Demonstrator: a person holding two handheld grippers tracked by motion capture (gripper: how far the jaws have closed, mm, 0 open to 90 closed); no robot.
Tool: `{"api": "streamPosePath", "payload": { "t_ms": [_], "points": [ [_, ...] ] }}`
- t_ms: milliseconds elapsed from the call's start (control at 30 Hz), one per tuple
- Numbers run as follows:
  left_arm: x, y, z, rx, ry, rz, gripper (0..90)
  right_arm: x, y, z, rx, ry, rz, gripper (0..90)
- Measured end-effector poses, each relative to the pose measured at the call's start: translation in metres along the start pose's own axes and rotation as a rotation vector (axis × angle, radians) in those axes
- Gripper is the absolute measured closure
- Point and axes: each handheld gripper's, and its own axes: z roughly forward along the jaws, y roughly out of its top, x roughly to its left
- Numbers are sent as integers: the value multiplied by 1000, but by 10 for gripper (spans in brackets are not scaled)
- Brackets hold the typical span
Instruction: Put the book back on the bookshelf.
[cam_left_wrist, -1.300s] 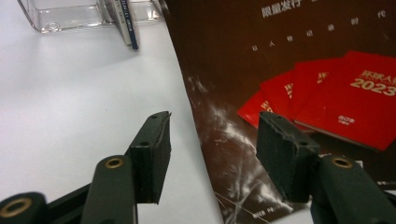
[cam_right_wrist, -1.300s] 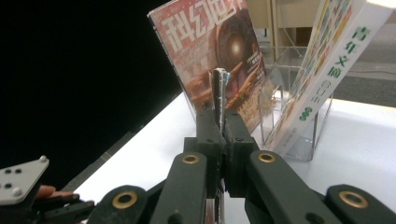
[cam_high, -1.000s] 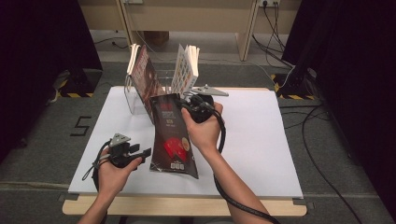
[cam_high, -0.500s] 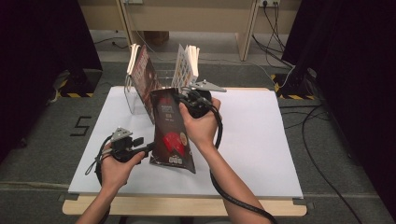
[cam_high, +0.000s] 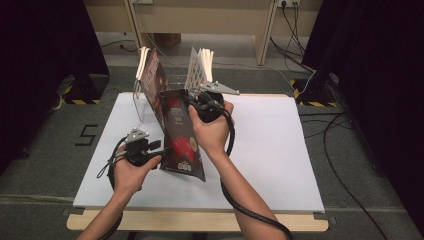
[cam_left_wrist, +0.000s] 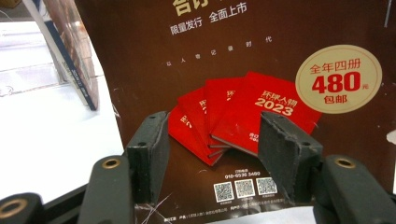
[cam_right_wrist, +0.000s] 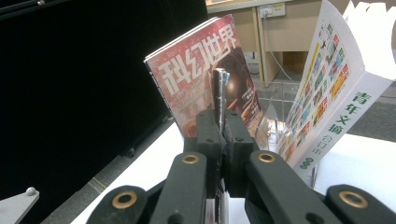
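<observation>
A dark brown magazine (cam_high: 177, 135) with red booklets printed on its cover stands tilted, its bottom edge near the white table top. My right gripper (cam_high: 191, 101) is shut on its upper edge; in the right gripper view the thin edge of the magazine (cam_right_wrist: 219, 84) rises between the closed jaws of that gripper (cam_right_wrist: 220, 119). My left gripper (cam_high: 159, 148) is at the magazine's lower left. In the left gripper view the left gripper (cam_left_wrist: 212, 126) is open, and the cover (cam_left_wrist: 243, 56) sits just beyond its jaws.
A clear rack (cam_high: 142, 110) at the table's far left holds a red magazine (cam_high: 152, 82) (cam_right_wrist: 196, 70) and a thick white book (cam_high: 200, 70) (cam_right_wrist: 336, 79), each leaning outward. The white table top (cam_high: 270, 150) stretches to the right.
The right gripper has raised the brown magazine more upright and toward the rack. The left gripper has moved right, up to the magazine's lower edge.
</observation>
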Motion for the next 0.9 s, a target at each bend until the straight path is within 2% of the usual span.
{"api": "streamPosePath", "payload": {
  "t_ms": [400, 633, 900],
  "points": [
    [-9, 19, 1, -23, -27, 19, 423, 1, 1, 3, -4, -1, 13, 874],
    [-16, 31, 4, -34, -42, 40, 421, 0, 2, 4, -28, -3, 19, 874],
    [-24, 42, 5, -53, -79, 35, 427, 0, 3, 6, -39, -9, 28, 875]
  ]
}}
